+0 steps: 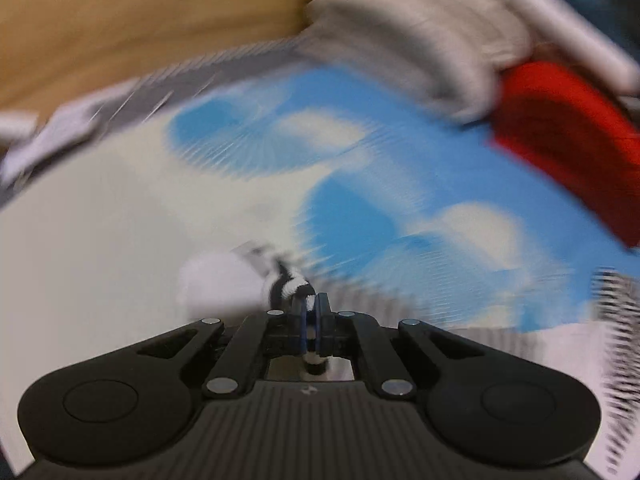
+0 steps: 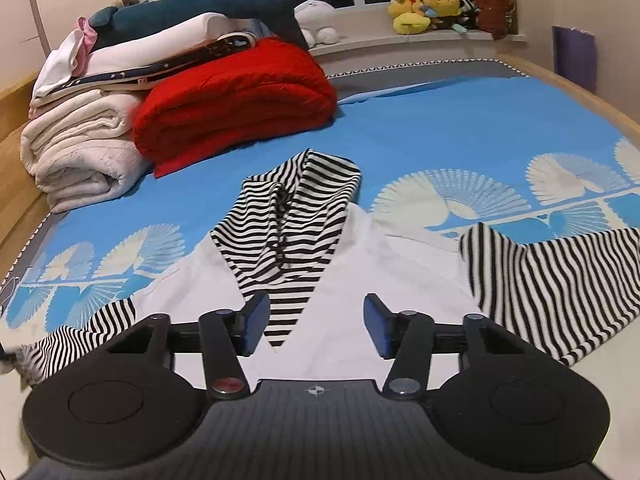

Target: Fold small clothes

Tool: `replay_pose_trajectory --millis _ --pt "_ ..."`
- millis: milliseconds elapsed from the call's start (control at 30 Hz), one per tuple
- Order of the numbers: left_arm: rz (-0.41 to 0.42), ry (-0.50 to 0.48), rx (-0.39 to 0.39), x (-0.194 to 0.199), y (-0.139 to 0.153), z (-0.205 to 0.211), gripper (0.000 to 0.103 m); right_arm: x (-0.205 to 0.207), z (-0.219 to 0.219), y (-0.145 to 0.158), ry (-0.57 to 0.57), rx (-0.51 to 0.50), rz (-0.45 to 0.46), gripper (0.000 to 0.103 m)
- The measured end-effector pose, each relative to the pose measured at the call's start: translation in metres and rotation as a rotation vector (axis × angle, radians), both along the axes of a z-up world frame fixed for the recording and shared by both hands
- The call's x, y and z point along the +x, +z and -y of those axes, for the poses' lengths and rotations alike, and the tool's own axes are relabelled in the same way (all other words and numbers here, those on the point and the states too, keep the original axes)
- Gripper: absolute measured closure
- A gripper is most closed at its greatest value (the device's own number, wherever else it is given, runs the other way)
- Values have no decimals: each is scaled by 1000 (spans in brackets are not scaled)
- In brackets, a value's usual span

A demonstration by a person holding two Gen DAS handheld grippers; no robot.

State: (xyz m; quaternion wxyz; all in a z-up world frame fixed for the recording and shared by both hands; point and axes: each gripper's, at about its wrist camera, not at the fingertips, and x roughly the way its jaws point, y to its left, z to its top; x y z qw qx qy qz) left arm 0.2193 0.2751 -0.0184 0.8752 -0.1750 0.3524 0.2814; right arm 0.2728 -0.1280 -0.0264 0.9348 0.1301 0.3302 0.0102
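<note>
Over blue bedspread [image 2: 460, 120] — left gripper [image 1: 310, 304] clamped on striped garment [image 2: 288, 216] edge; right gripper [image 2: 316, 320] agape, empty.

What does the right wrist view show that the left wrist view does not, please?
Only the right wrist view shows the open right gripper over the white garment with its striped hood, the plush shark and the yellow plush toys. Only the left wrist view, heavily blurred, shows the left gripper shut on striped fabric. Both show the blue bedspread and the red blanket.
</note>
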Motion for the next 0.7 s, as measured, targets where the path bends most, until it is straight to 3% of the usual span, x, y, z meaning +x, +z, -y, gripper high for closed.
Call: replay_pose_trajectory --millis 133,233,333,400,467,567,700 --pt "176 -238 -5 1 50 102 100 -3 8 -2 13 21 -19 59" --pt "262 -475 -90 -2 69 188 100 -5 12 -10 -14 42 -54 59" --pt "203 -765 -241 4 61 257 95 -6 22 -21 -65 106 -110 59" --pt "151 -868 -303 6 54 281 77 -6 31 -29 -103 154 -149 58" --pt "140 -857 -313 9 50 280 69 -6 41 -38 -147 194 -178 57" --pt "93 -740 -277 18 40 262 69 -4 52 -53 -196 229 -210 57" --pt "-48 -603 -197 45 16 230 69 10 62 -79 -247 307 -297 55"
